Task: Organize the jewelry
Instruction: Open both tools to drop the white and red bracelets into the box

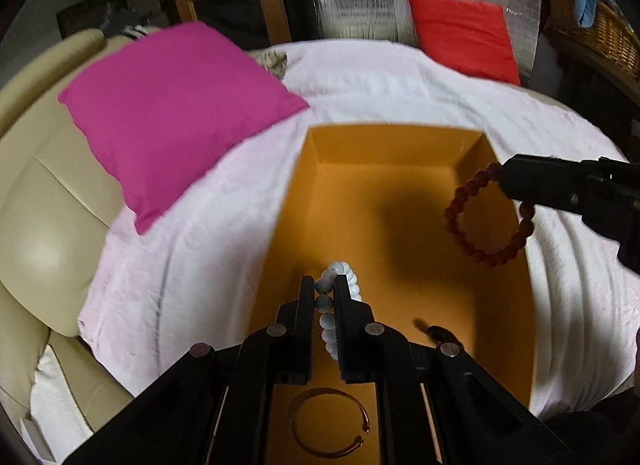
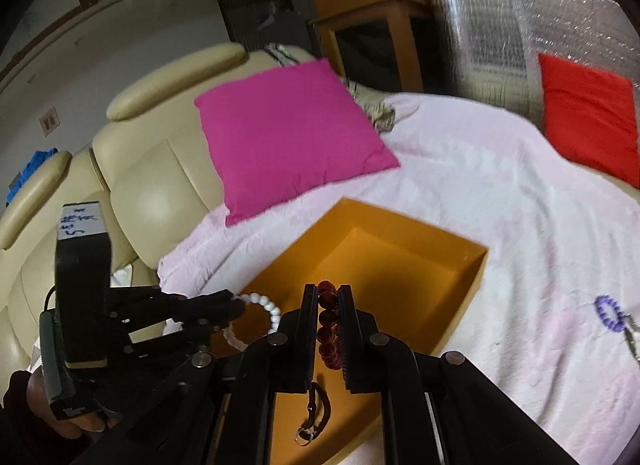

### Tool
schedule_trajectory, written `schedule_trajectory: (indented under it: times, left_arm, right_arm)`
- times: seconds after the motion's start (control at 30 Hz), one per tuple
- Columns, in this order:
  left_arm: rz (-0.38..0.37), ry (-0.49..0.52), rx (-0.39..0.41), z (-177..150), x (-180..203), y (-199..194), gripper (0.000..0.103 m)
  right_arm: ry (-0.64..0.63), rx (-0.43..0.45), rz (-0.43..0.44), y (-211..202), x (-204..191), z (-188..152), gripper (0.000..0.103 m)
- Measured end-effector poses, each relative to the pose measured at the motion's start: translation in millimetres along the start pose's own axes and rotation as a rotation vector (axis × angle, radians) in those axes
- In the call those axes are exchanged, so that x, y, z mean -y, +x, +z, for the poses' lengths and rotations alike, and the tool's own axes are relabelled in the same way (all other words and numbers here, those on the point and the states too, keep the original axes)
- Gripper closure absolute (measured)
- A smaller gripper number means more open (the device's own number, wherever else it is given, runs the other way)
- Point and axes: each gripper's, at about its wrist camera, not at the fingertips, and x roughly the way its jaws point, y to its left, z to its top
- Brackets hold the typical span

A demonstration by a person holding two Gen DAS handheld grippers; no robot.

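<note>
An open orange box (image 1: 400,193) lies on a pink-white blanket (image 1: 208,265). My left gripper (image 1: 324,285) is shut on a white bead bracelet (image 1: 338,271) and holds it over the box's near part. My right gripper (image 2: 326,293) is shut on a dark red bead bracelet (image 2: 326,321), which hangs over the box's right side in the left wrist view (image 1: 488,221). A thin gold bangle (image 1: 330,423) and a dark strap piece (image 2: 318,405) lie on the box floor (image 2: 400,265). The white bracelet (image 2: 264,311) also shows in the right wrist view, held by the left gripper (image 2: 228,303).
A magenta cushion (image 1: 172,113) lies on the blanket left of the box, a red cushion (image 1: 464,33) at the back right. A purple bead bracelet (image 2: 610,313) lies on the blanket right of the box. A beige sofa (image 1: 44,205) is on the left.
</note>
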Motion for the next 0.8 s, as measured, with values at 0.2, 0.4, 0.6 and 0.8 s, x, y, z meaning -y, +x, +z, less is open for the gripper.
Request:
schedule_trajectory:
  times: [0.2, 0.4, 0.6, 0.8]
  left_arm:
    - [-0.005, -0.017, -0.053, -4.4, -0.8, 25.3, 0.093]
    - [0.003, -0.043, -0.093, 0.2, -6.0, 44.5, 0.093]
    - [0.020, -0.042, -0.123, -1.8, -3.3, 55.4, 0.093]
    - [0.070, -0.043, -0.148, -4.1, -1.3, 56.1, 0.074]
  right_arm:
    - [0.000, -0.050, 0.006, 27.5, 0.3, -6.8, 0.092]
    - [0.008, -0.091, -0.029, 49.1, 12.8, -6.6, 0.092]
    - [0.022, -0.102, -0.068, 57.5, 28.9, -2.2, 0.092]
    - [0.077, -0.132, -0.071, 61.3, 40.8, 2.2, 0.090]
